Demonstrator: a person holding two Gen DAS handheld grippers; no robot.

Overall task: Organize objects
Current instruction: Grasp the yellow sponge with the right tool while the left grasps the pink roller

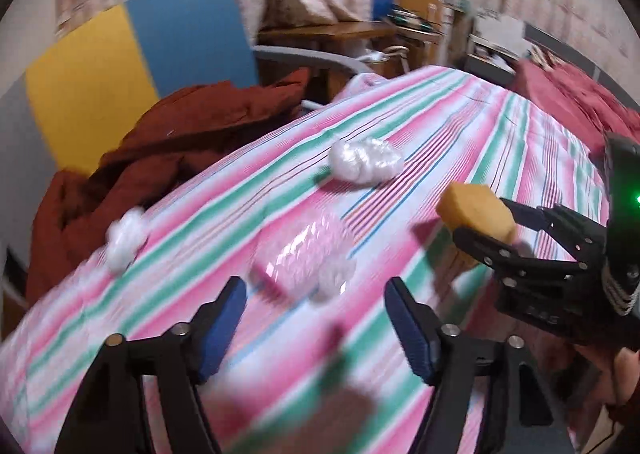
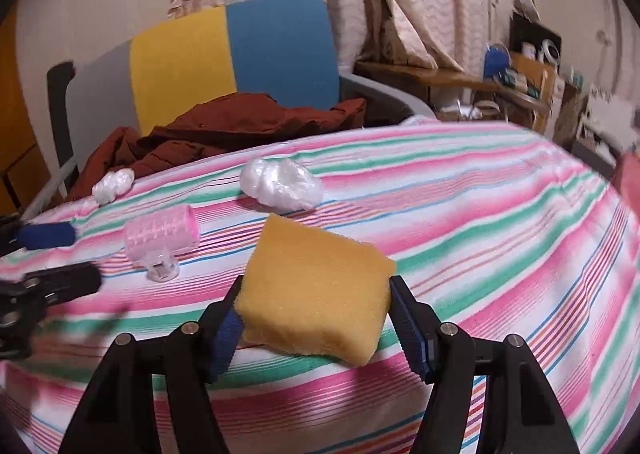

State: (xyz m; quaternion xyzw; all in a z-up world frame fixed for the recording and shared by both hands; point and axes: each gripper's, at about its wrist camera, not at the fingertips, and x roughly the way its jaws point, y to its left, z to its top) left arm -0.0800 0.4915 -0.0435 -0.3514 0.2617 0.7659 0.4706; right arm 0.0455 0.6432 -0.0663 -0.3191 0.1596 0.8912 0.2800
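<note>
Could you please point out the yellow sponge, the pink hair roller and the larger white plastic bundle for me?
yellow sponge (image 2: pixel 316 290), right wrist view, middle of its top face.
pink hair roller (image 2: pixel 162 234), right wrist view, middle of its barrel.
larger white plastic bundle (image 2: pixel 282 184), right wrist view, centre of the crumpled mass.

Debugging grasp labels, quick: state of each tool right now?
Left tool: open, nothing between its pads; the pink hair roller lies ahead of it.
Right tool: closed on the yellow sponge.
</note>
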